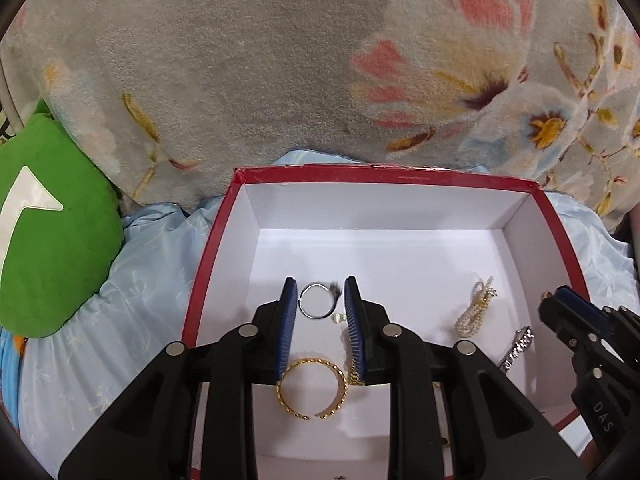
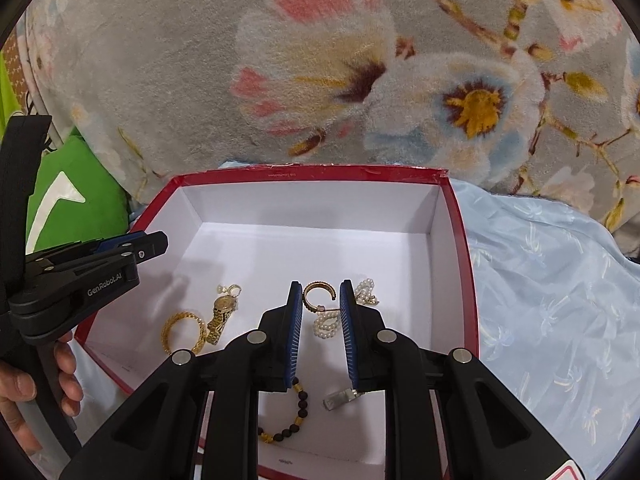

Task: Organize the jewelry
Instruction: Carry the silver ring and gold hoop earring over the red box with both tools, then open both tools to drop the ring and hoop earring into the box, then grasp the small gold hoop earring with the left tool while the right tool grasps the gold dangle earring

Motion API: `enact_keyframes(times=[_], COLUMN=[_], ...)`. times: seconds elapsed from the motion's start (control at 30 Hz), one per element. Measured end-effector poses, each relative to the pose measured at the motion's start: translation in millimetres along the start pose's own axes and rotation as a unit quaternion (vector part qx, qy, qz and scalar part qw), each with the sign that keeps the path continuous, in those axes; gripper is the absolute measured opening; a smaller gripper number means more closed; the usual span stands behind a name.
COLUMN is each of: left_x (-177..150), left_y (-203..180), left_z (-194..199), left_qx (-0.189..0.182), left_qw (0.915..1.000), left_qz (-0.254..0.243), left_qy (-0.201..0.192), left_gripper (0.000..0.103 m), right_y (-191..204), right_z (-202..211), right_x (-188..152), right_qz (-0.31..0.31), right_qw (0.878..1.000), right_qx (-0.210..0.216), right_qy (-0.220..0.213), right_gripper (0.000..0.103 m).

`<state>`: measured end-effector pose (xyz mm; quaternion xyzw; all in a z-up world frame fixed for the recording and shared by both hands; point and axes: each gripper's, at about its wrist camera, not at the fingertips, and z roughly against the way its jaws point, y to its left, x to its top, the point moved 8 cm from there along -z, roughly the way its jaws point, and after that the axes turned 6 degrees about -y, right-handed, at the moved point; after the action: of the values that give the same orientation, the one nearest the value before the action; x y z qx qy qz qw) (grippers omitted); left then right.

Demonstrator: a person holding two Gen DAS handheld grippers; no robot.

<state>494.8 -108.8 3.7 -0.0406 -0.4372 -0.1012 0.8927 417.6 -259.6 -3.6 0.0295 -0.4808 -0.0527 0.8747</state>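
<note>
A red box [image 1: 216,240] with a white inside holds jewelry; it also shows in the right wrist view [image 2: 460,220]. My left gripper [image 1: 320,304] is open above a silver ring [image 1: 316,300]; a gold bangle [image 1: 312,390] lies nearer. A pearl strand [image 1: 476,312] and a silver watch band [image 1: 518,348] lie to the right. My right gripper [image 2: 318,304] is open over a gold hoop earring [image 2: 318,294] and pearls [image 2: 326,326]. A gold watch [image 2: 220,316], gold bangle [image 2: 180,332], dark bead bracelet [image 2: 298,412] and silver clasp [image 2: 340,398] lie on the box floor. Both grippers are empty.
The box sits on pale blue cloth [image 2: 540,300] in front of a grey floral blanket [image 1: 240,60]. A green cushion [image 1: 52,220] lies to the left. The left gripper [image 2: 96,268] and the hand [image 2: 24,392] holding it show at the left of the right wrist view.
</note>
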Motion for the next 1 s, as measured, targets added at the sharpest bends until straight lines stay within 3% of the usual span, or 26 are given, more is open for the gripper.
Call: enact_keyframes(times=[0.03,0.07,0.1,0.13,0.27,0.43,0.63,0.73,0.87,1.0], left_x=[1.2,3.2,5.5,7.7,6.7,-18.1,-99.1,-146.4,-209.4,-256.7], left_y=[3.2,6.1,9.3,12.5,16.7,17.7,24.3,33.4,46.9,58.1], left_z=[-0.3,1.2,4.4,9.2,33.0,93.0,157.7,177.1,191.6,202.8], left_qx=[0.014,0.022,0.027,0.029,0.021,0.013,-0.009,-0.004,-0.005,-0.004], left_qw=[0.9999,0.9997,0.9993,0.9990,0.9991,0.9991,0.9998,0.9996,0.9978,0.9947], left_qz=[0.002,0.007,0.013,0.020,0.022,-0.004,-0.019,-0.013,0.015,0.046], left_qy=[-0.005,-0.012,-0.020,-0.028,-0.030,-0.039,0.001,0.023,0.064,0.092], left_gripper=[0.045,0.064,0.071,0.071,0.071,0.080,0.080,0.080,0.080,0.080], right_y=[-0.5,-1.5,-2.5,-3.4,-1.5,6.3,20.9,34.5,57.6,77.4], right_z=[0.7,2.9,6.4,10.9,42.1,104.2,174.2,192.5,199.9,193.2], right_x=[1.0,2.3,3.6,4.7,2.5,-34.6,-125.7,-173.1,-223.1,-250.6], right_qz=[0.001,0.000,-0.004,-0.007,-0.012,-0.012,-0.021,-0.027,-0.046,-0.041], right_qw=[1.000,1.000,1.000,1.000,0.999,1.000,0.999,0.997,0.993,0.991], right_qx=[-0.003,-0.006,-0.008,-0.008,0.000,0.015,0.030,0.036,0.057,0.060], right_qy=[-0.002,-0.007,-0.013,-0.018,-0.029,-0.020,0.026,0.055,0.089,0.111], right_gripper=[0.020,0.027,0.031,0.037,0.038,0.038,0.039,0.039,0.039,0.039])
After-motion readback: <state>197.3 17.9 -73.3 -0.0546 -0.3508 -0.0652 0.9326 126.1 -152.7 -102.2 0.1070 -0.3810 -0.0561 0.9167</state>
